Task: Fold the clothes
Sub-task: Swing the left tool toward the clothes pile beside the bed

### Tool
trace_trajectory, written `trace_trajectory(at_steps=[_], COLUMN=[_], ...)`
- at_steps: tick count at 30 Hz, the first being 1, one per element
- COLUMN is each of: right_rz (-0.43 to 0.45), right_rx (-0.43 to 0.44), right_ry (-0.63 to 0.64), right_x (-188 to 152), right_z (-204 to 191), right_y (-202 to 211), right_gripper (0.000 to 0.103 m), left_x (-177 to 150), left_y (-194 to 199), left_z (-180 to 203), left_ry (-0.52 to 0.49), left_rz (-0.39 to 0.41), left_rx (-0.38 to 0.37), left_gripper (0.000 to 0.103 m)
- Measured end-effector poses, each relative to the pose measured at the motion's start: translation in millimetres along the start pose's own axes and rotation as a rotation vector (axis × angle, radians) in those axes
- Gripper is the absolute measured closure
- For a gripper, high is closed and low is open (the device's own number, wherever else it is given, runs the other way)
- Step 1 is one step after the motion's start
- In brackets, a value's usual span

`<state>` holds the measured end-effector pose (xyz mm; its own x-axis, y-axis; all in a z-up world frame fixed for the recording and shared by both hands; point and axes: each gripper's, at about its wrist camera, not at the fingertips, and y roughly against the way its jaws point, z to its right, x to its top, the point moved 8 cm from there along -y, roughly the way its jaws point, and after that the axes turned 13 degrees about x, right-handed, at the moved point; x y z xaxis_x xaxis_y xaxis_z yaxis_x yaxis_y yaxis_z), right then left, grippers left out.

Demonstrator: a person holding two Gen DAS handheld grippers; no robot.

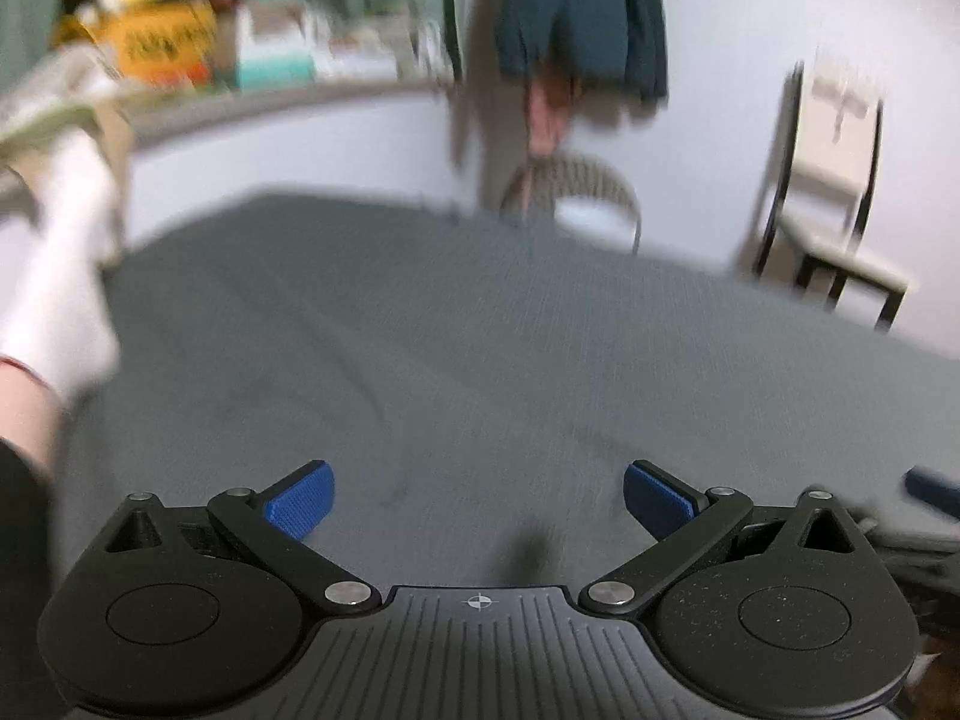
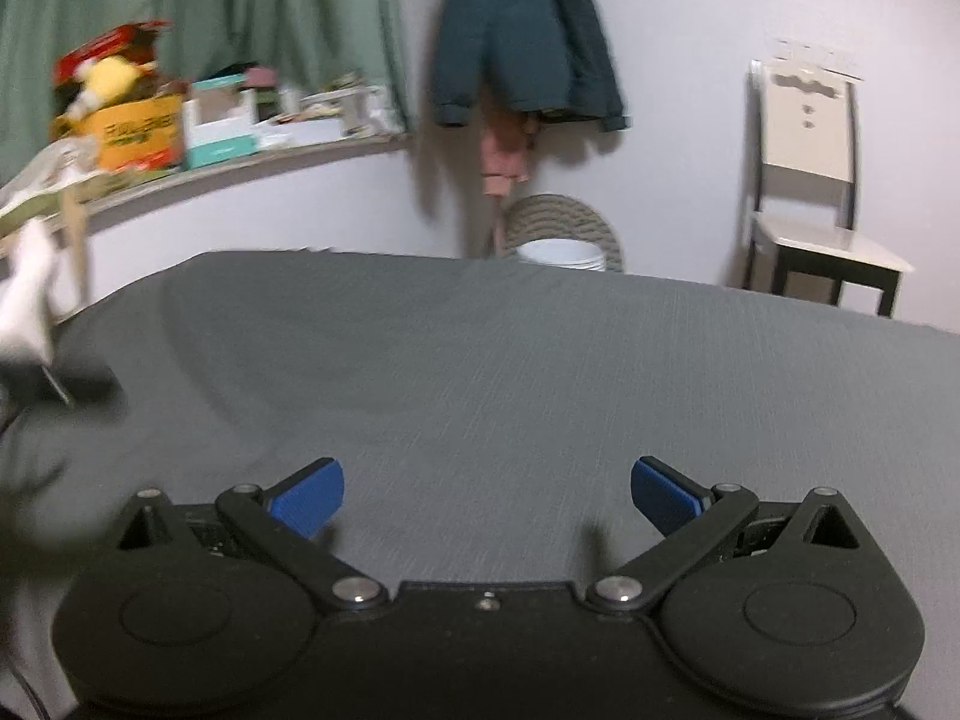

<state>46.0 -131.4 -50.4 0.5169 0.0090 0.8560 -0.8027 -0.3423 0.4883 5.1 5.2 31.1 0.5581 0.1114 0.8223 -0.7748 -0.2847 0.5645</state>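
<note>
A grey cloth-covered surface (image 2: 480,360) fills the foreground of a white-walled room, with a cluttered shelf (image 2: 252,156) before a green curtain (image 2: 240,6), a dark teal jacket (image 2: 522,36) hung on the wall and a chair (image 2: 810,180) at the right. The left gripper (image 1: 478,499) and the right gripper (image 2: 487,495) are both held wide apart and empty above the cloth. A white garment (image 1: 66,276), blurred, is seen at the far left edge of the surface.
</note>
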Motion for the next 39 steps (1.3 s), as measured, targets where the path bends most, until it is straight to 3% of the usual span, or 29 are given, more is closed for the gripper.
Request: trace_trajectory(at_steps=[2, 7, 10, 14, 17, 24, 28, 30, 35, 39], right_rz=[-0.023, 0.014, 0.029, 0.028, 0.044, 0.021, 0.004, -0.004, -0.02, -0.04], right_rx=[0.039, 0.166, 0.202, 0.213, 0.254, 0.266, 0.265, 0.264, 0.224, 0.202], right_ry=[0.029, 0.096, 0.18, 0.293, 0.298, 0.153, 0.062, 0.016, -0.083, -0.127], right_x=[-3, -10, -14, -15, -14, -24, -29, -32, -39, -44], right_z=[-6, -17, -22, -27, -28, -4, 12, 20, 43, 55], right_y=[19, 65, 86, 108, 120, 121, 120, 120, 119, 119], right_gripper=[0.0, 0.0, 0.0, 0.0, 0.0, 0.0, 0.0, 0.0, 0.0, 0.0], left_x=[17, 55, 73, 86, 78, -1, -51, -79, -150, -231], left_y=[48, 181, 259, 381, 471, 618, 675, 700, 743, 754], left_z=[-21, -88, -138, -215, -283, -400, -456, -494, -576, -607], left_ry=[0.017, 0.007, -0.001, -0.02, -0.024, 0.044, 0.034, 0.098, 0.385, 0.506], left_rz=[0.075, 0.247, 0.291, 0.388, 0.363, 0.18, 0.051, -0.035, -0.18, -0.429], left_rx=[-0.012, -0.013, 0.016, 0.163, 0.366, 0.878, 1.12, 1.211, 1.305, 1.3], left_gripper=[0.0, 0.0, 0.0, 0.0, 0.0, 0.0, 0.0, 0.0, 0.0, 0.0])
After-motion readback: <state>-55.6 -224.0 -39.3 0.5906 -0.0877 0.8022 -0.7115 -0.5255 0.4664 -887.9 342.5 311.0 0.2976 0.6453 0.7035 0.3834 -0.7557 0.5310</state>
